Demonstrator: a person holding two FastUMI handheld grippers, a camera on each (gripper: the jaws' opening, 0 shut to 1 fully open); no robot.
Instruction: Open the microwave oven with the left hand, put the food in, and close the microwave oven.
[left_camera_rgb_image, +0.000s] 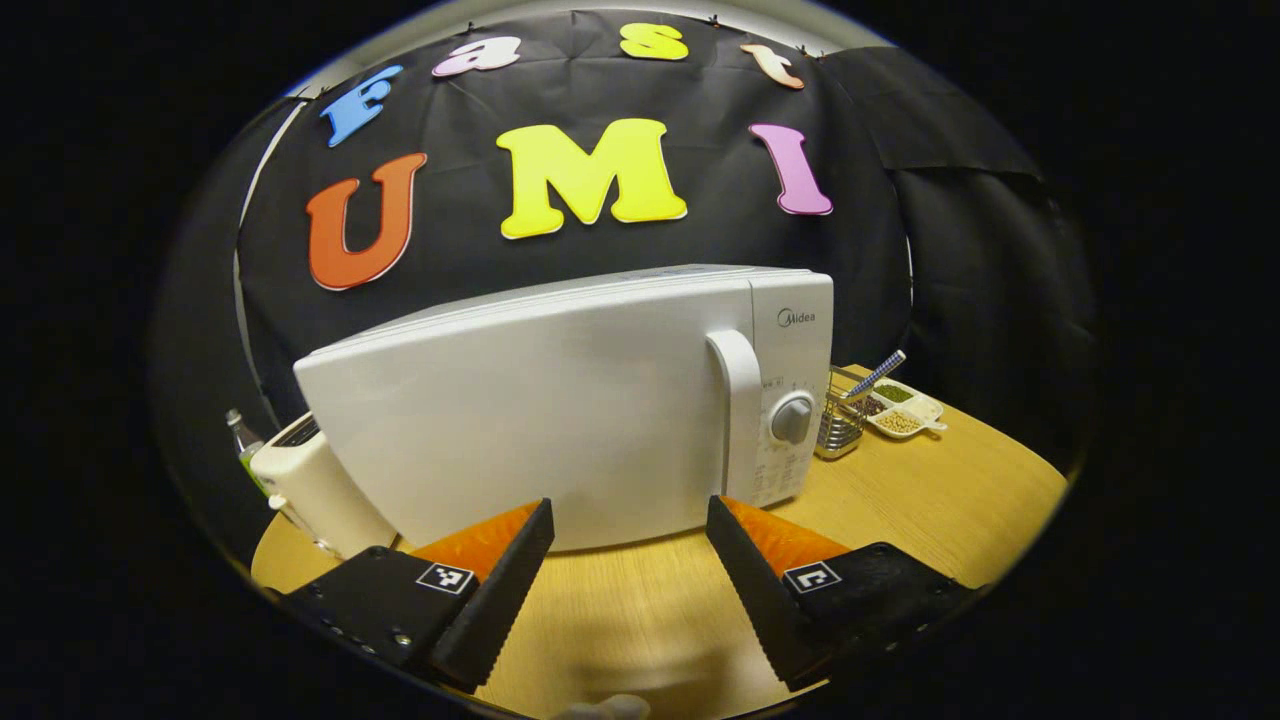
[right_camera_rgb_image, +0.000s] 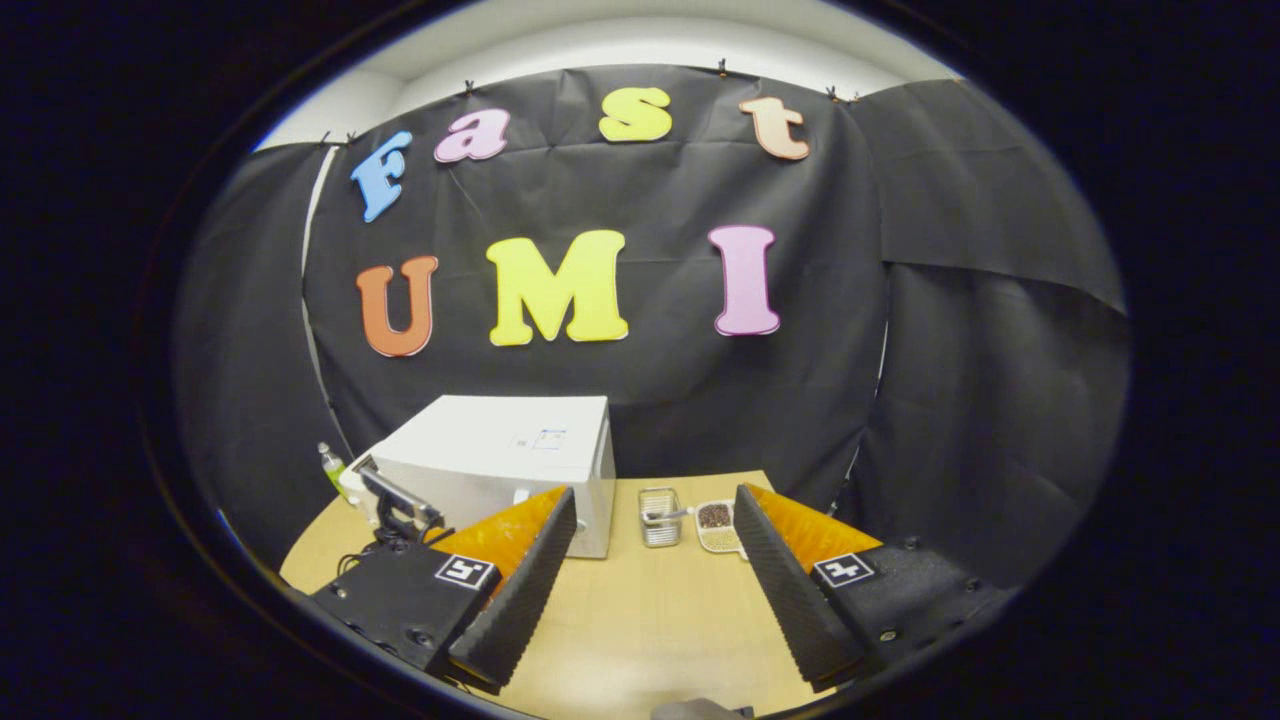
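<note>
Light wooden table (left_camera_rgb_image: 900, 500), closed white microwave oven (left_camera_rgb_image: 560, 420), black cloth wall (right_camera_rgb_image: 950, 400)

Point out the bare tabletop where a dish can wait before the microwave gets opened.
The widest bare patch is the table in front of the microwave, between it and the near edge. Another lies right of the wire basket and divided dish. It is crowded left of the microwave, by the toaster and bottle.
</note>
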